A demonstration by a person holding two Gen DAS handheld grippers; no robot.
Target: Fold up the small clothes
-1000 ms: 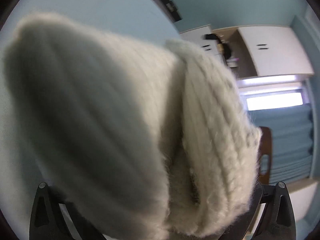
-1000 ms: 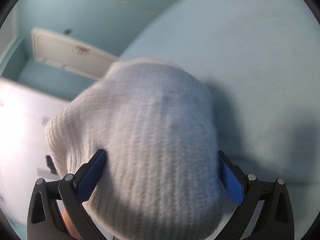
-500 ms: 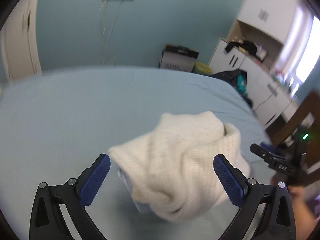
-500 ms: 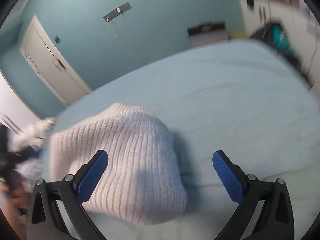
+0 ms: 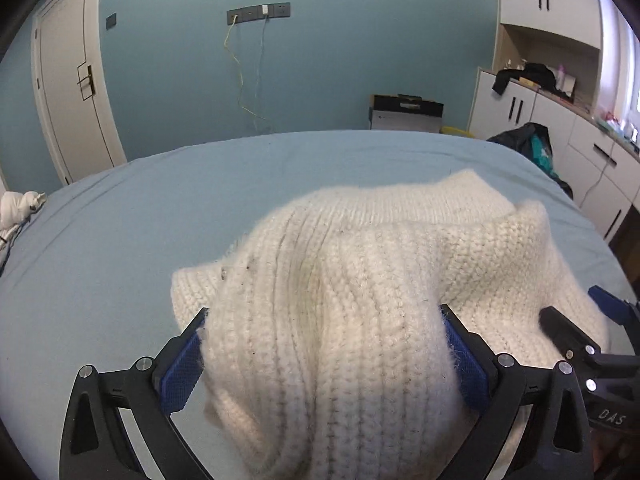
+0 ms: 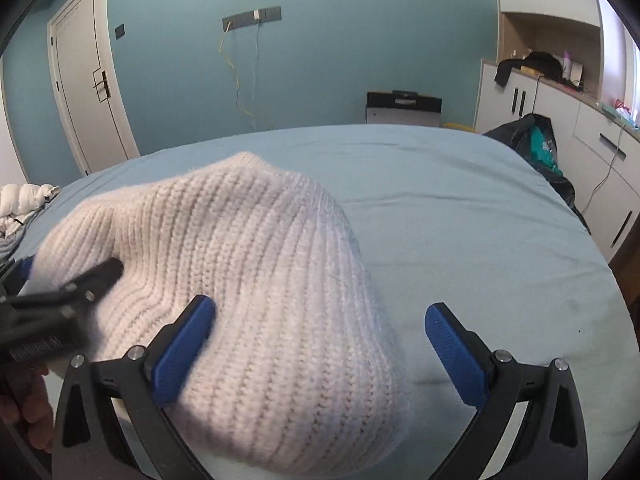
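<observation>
A cream ribbed knit garment [image 5: 360, 280] lies bunched on the light blue bed sheet [image 5: 120, 240]. My left gripper [image 5: 324, 360] is open wide, and the near fold of the knit fills the space between its blue pads [image 5: 184, 360]. In the right wrist view the same knit [image 6: 248, 264] spreads to the left; my right gripper [image 6: 320, 352] is open, its left pad [image 6: 184, 352] against the knit and its right pad over bare sheet. Each gripper shows in the other's view: the right one [image 5: 580, 344] and the left one [image 6: 72, 292] rest at the knit's edges.
A white bundle of cloth [image 5: 18, 208] lies at the bed's left edge. Beyond the bed are a white door [image 5: 76, 80], wall sockets with hanging cables [image 5: 256, 12], a box [image 5: 406, 114], white cabinets [image 5: 560, 128] and a dark bag [image 5: 528, 140].
A second ago the knit hung close before both tilted cameras. It has dropped onto the bed, and both open grippers have levelled and moved in close to it.
</observation>
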